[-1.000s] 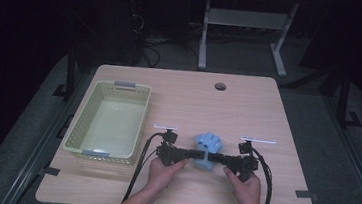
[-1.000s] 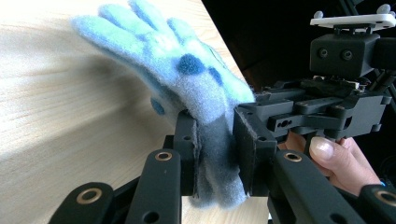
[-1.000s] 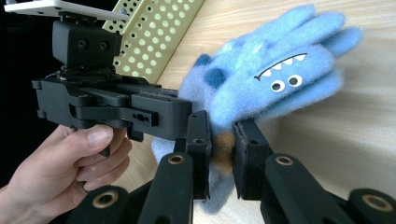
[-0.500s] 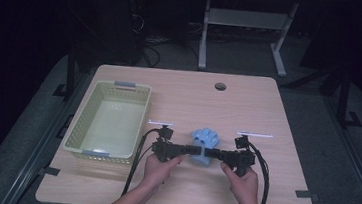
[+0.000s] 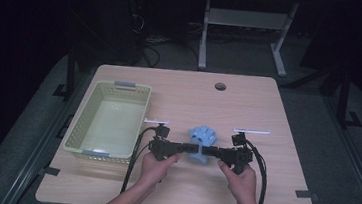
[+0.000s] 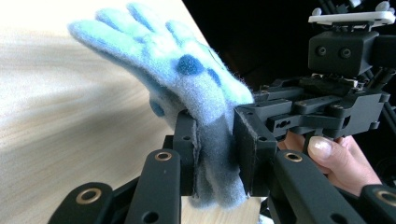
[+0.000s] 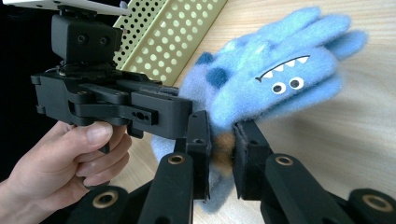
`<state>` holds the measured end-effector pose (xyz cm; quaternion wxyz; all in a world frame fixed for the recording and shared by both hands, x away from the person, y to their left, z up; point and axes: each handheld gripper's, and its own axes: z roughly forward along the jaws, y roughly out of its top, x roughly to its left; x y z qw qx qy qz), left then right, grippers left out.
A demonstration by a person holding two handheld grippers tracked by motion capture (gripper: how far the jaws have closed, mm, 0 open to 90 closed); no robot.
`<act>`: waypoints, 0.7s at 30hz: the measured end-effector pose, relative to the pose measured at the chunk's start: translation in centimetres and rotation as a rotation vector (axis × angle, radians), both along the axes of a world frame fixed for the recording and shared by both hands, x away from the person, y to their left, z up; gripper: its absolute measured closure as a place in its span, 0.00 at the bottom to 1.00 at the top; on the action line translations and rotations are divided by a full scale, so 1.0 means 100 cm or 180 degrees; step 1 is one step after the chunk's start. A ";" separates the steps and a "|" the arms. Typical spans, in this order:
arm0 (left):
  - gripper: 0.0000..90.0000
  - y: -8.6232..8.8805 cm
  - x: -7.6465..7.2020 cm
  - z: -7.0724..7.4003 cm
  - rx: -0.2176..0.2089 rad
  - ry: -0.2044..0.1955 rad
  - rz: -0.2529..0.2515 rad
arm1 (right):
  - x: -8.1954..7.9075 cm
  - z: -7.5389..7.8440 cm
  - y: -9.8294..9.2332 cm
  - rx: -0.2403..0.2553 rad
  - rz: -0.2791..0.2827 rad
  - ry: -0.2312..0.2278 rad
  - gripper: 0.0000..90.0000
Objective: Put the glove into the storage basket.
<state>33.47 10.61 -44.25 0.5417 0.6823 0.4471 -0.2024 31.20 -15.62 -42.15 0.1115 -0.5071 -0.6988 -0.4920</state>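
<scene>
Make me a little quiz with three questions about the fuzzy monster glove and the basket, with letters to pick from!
1. Where is the basket?
A. On the table, on the left tongs' side of the glove
B. On the floor
C. On top of the glove

2. What colour is the monster glove?
A. Red
B. Blue
C. Black

3. What are the left tongs and right tongs doing?
A. Both lying open on the table
B. One pinches the basket
C. Both pinch the glove's cuff

Answers:
1 A, the high view shows the yellow-green basket on the table beside the left hand.
2 B, its fuzz is light blue with darker spots.
3 C, in each gripper view the pads press the cuff from both sides.
</scene>
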 end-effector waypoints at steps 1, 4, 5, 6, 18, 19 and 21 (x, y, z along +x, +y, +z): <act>0.79 0.001 0.000 0.001 -0.0015 -0.0002 0.0011 | 0.000 0.001 0.000 0.0003 0.0001 -0.0007 0.87; 0.79 0.003 0.001 0.003 -0.0014 -0.0020 0.0000 | 0.001 0.002 0.001 0.0002 0.0014 -0.0025 0.87; 0.79 0.003 0.000 0.005 -0.0018 -0.0016 0.0011 | 0.001 0.003 0.002 0.0025 0.0021 -0.0026 0.87; 0.79 0.003 0.000 0.005 -0.0018 -0.0016 0.0011 | 0.001 0.003 0.002 0.0025 0.0021 -0.0026 0.87; 0.79 0.016 0.002 0.021 -0.0074 -0.0079 0.0026 | 0.005 0.017 0.012 0.0087 0.0062 -0.0063 0.87; 0.79 0.018 0.002 0.022 -0.0071 -0.0088 0.0035 | 0.006 0.018 0.013 0.0072 0.0068 -0.0084 0.87; 0.79 0.020 0.003 0.023 -0.0082 -0.0100 0.0037 | 0.006 0.019 0.015 0.0073 0.0075 -0.0089 0.87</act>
